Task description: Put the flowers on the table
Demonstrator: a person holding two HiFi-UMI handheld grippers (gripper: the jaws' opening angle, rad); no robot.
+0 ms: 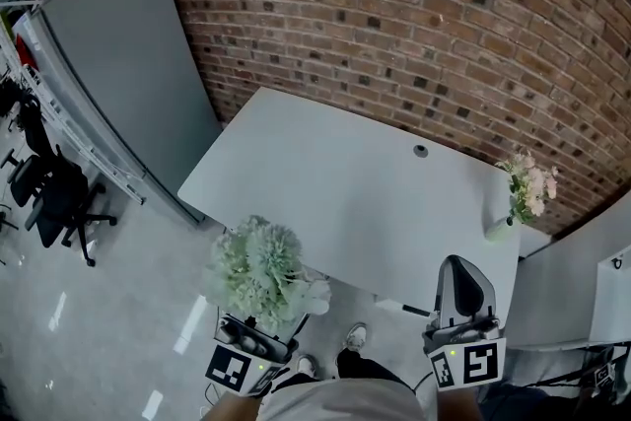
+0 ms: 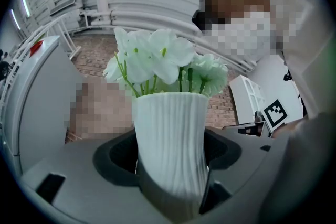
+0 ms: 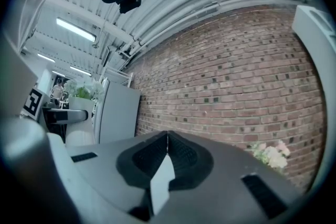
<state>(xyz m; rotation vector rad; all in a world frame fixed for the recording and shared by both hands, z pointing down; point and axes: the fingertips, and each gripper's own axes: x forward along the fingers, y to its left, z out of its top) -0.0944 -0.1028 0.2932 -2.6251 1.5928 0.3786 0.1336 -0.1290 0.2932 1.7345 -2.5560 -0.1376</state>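
Head view: the left gripper (image 1: 254, 346) pinches a ribbed white vase (image 2: 170, 139) of flowers (image 1: 258, 266) at the desk's (image 1: 335, 182) near edge. The right gripper (image 1: 463, 296) is pressed together, empty. If it tilts, the top-heavy vase could slip, I reckon.

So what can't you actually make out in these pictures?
- Head view: the white flowers mostly hide the white vase beneath them.
- Head view: the dark spot on the table is too small to identify.
- Head view: the pink flowers stand in a container too small to tell apart.
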